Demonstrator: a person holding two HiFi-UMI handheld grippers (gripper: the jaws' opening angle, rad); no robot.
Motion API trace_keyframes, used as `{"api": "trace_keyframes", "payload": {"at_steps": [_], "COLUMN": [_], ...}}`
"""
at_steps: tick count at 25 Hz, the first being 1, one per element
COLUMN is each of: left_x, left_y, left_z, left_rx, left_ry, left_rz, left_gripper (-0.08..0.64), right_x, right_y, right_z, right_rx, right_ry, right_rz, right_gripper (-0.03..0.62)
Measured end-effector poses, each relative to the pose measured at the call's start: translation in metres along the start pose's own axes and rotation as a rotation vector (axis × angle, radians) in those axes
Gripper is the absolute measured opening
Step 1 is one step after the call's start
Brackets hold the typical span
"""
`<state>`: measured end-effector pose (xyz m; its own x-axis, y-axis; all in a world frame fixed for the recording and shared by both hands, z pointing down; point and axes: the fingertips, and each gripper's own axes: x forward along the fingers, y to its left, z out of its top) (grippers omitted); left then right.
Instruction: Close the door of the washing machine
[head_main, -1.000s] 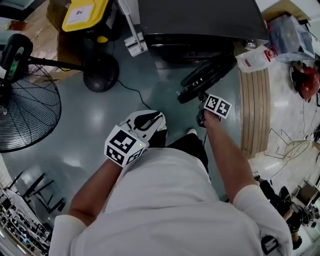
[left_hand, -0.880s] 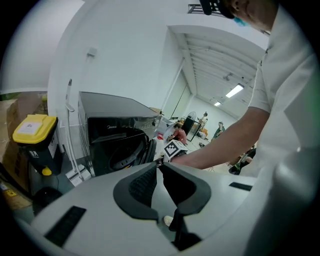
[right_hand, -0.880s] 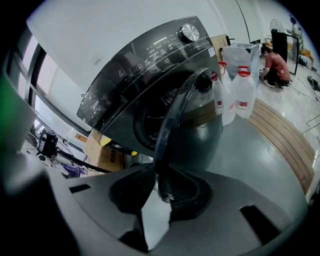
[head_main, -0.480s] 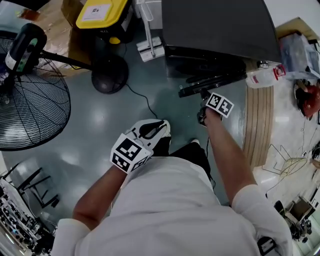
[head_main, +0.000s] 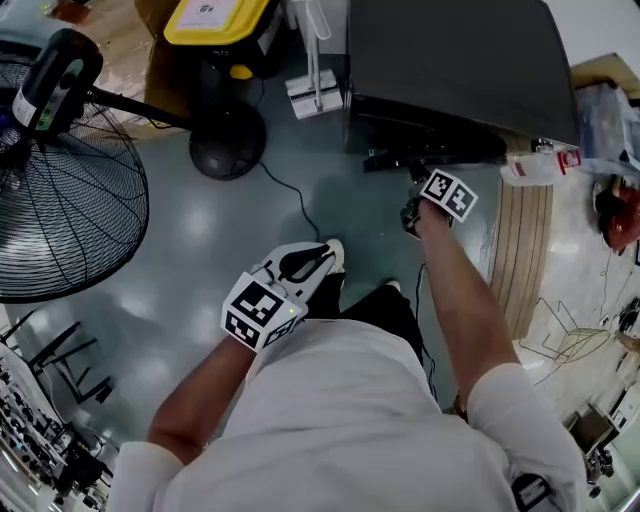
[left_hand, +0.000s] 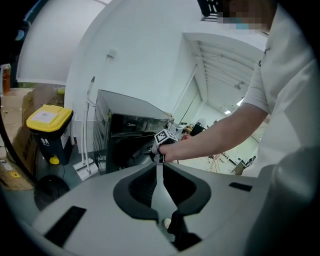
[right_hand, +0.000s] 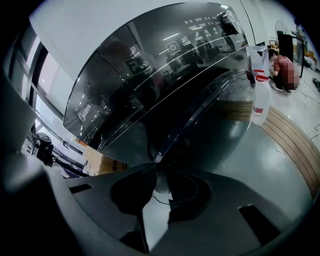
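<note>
The black washing machine (head_main: 450, 60) stands at the top of the head view. Its round door (head_main: 440, 155) lies almost flat against the front. My right gripper (head_main: 412, 200) reaches to the door's free edge. In the right gripper view the dark glass door (right_hand: 210, 125) fills the middle, and its rim runs in between the tips of the right gripper (right_hand: 157, 162). Those jaws have just been closing and pinch the rim. My left gripper (head_main: 325, 255) hangs over the floor near the person's feet, shut and empty; its tips (left_hand: 159, 167) meet with nothing between them.
A large floor fan (head_main: 60, 190) with its round base (head_main: 228, 140) stands at the left. A yellow-lidded bin (head_main: 220, 20) is beside the washer. A slatted wooden board (head_main: 525, 240) and a white bottle (head_main: 540, 165) lie at the right. A cable (head_main: 295, 205) crosses the floor.
The door has swung from about half open to nearly flat against the washer. My right gripper has travelled with its edge toward the machine. The left gripper has shifted slightly.
</note>
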<state>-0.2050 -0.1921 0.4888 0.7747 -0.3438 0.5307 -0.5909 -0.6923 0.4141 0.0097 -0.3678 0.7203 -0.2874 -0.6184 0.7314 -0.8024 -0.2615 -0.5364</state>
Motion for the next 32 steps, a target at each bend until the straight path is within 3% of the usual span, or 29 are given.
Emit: {"api": "trace_keyframes", "payload": {"at_steps": [10, 26, 32], "left_x": [0.002, 0.01, 0.017], "left_y": [0.017, 0.014, 0.003], "left_z": [-0.002, -0.004, -0.005], "left_rx": [-0.004, 0.006, 0.027], "left_ry": [0.005, 0.016, 0.011], "left_rz": [0.028, 0.003, -0.01], "left_gripper": [0.046, 0.046, 0.048], "right_x": [0.02, 0.023, 0.011], "right_y": [0.013, 0.018, 0.026], "right_z": [0.024, 0.033, 0.021], "right_rx": [0.008, -0.006, -0.133], "right_ry": [-0.025, -0.053, 0.019], "right_rz": [0.014, 0.038, 0.087], "right_gripper": [0.074, 0.077, 0.078]}}
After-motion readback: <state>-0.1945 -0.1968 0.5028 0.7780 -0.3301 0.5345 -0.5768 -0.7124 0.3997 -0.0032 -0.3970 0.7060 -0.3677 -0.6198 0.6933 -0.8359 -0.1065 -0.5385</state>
